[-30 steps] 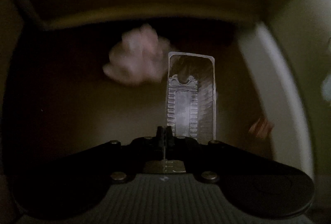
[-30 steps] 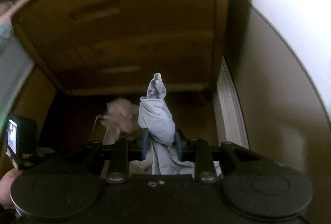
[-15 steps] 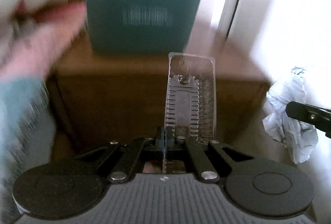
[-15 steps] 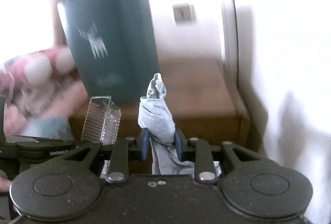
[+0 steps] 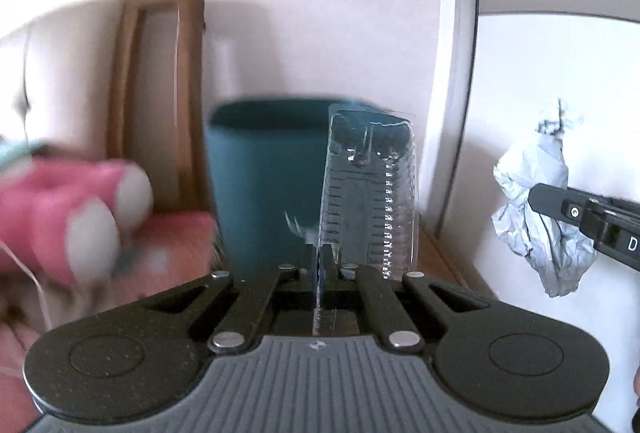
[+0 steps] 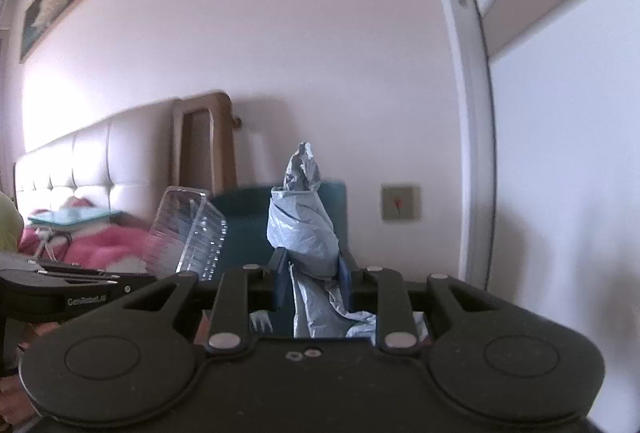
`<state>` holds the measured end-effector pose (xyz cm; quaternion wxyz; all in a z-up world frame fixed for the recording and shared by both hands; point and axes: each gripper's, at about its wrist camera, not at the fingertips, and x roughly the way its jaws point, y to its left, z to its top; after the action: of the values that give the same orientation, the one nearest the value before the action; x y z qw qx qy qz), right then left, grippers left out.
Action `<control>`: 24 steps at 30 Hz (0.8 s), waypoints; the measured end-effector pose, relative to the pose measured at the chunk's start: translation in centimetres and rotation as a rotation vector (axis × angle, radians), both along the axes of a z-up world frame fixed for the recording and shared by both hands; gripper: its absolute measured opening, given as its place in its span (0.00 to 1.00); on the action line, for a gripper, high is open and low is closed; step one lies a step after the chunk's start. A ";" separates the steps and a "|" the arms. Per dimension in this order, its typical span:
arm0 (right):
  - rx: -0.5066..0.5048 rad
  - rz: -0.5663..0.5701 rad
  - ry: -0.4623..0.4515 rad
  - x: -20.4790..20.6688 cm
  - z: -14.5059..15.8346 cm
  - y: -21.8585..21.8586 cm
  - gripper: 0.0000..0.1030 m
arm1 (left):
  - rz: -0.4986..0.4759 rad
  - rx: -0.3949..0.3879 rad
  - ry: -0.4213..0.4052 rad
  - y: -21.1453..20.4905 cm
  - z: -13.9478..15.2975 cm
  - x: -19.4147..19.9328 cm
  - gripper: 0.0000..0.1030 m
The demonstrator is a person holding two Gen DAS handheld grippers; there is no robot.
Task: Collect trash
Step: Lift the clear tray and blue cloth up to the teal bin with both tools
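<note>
My left gripper [image 5: 319, 265] is pinched tight on the edge of a clear plastic tray [image 5: 370, 189], whose long axis stands upright, running straight out beyond the fingers. My right gripper [image 6: 312, 281] clamps a crumpled grey paper wad [image 6: 304, 225], pointing upward past the fingers. Just ahead of both stands a teal bin [image 5: 264, 177]; the right gripper is off to the left one's right.

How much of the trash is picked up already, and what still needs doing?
Two pieces are picked up. The left hand-held gripper is shut on the clear ribbed plastic tray, and the right hand-held gripper is shut on the crumpled grey-blue paper wad. Both are held up near the dark teal bin. Neither is dropped in yet, so that's what's left.
</note>
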<state>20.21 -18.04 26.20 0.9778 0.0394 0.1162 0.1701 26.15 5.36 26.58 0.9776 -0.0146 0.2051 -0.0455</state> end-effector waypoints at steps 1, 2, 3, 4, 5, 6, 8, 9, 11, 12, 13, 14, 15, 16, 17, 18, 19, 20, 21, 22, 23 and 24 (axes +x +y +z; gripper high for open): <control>0.000 0.006 -0.005 0.6 0.6 0.3 0.24 | 0.003 0.013 -0.009 -0.1 1.1 0.1 0.01; 0.000 0.012 -0.012 0.9 1.2 0.6 0.24 | 0.008 0.013 -0.014 -0.2 2.3 0.3 0.01; 0.002 0.013 -0.020 1.5 2.0 0.9 0.24 | 0.009 0.013 -0.017 -0.1 3.3 0.6 0.01; 0.003 0.013 -0.025 1.8 2.5 1.1 0.24 | 0.013 0.018 -0.027 -0.2 4.4 0.9 0.01; 0.010 0.019 -0.029 2.4 3.1 1.3 0.24 | 0.019 0.024 -0.039 -0.2 5.3 0.9 0.01; 0.015 0.026 -0.033 2.8 3.7 1.4 0.24 | 0.028 0.031 -0.052 -0.2 6.1 1.0 0.01; 0.011 0.026 -0.042 3.7 4.5 2.1 0.24 | 0.047 0.047 -0.081 0.2 7.8 1.9 0.01; 0.010 0.029 -0.051 4.6 5.1 2.6 0.24 | 0.053 0.052 -0.094 0.2 8.5 2.2 0.01; -0.001 0.031 -0.053 5.8 5.6 3.5 0.24 | 0.073 0.067 -0.125 0.4 9.9 3.6 0.01; -0.007 0.023 -0.054 6.8 5.7 4.2 0.24 | 0.081 0.070 -0.134 0.5 10.5 4.2 0.01; -0.010 0.022 -0.057 7.7 5.8 4.7 0.24 | 0.084 0.075 -0.138 0.7 11.0 4.9 0.01; -0.013 0.021 -0.055 8.6 5.7 5.1 0.24 | 0.094 0.080 -0.144 0.9 11.5 5.8 0.01; -0.017 0.011 -0.047 9.6 5.7 5.6 0.24 | 0.103 0.086 -0.148 1.0 11.9 6.5 0.01; -0.020 0.005 -0.042 10.5 5.6 6.0 0.24 | 0.108 0.095 -0.148 1.1 12.1 7.4 0.01; -0.027 0.004 -0.037 11.3 5.5 6.4 0.24 | 0.119 0.099 -0.145 1.5 11.9 8.8 0.01; -0.037 -0.002 -0.031 12.2 5.3 6.9 0.24 | 0.128 0.100 -0.141 1.8 11.9 9.7 0.01; -0.046 -0.008 -0.028 12.8 5.1 7.3 0.24 | 0.133 0.098 -0.134 2.1 11.9 10.5 0.01; -0.053 -0.008 -0.024 13.4 4.9 7.8 0.24 | 0.135 0.091 -0.126 2.4 11.8 11.5 0.01; -0.060 -0.006 -0.015 14.2 4.5 8.2 0.24 | 0.140 0.088 -0.118 2.8 11.6 12.3 0.01; -0.071 -0.007 -0.006 14.9 4.2 8.7 0.24 | 0.149 0.087 -0.106 3.1 11.3 13.4 0.01; -0.085 -0.012 0.004 15.6 3.9 9.3 0.24 | 0.151 0.086 -0.095 3.3 10.8 14.0 0.01; -0.098 -0.014 0.015 16.2 3.6 9.7 0.24 | 0.150 0.086 -0.081 3.5 10.5 14.8 0.01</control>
<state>36.38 -8.38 29.79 0.9787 -0.0063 0.1316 0.1571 40.91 8.82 37.05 0.9855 0.0137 0.1654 0.0362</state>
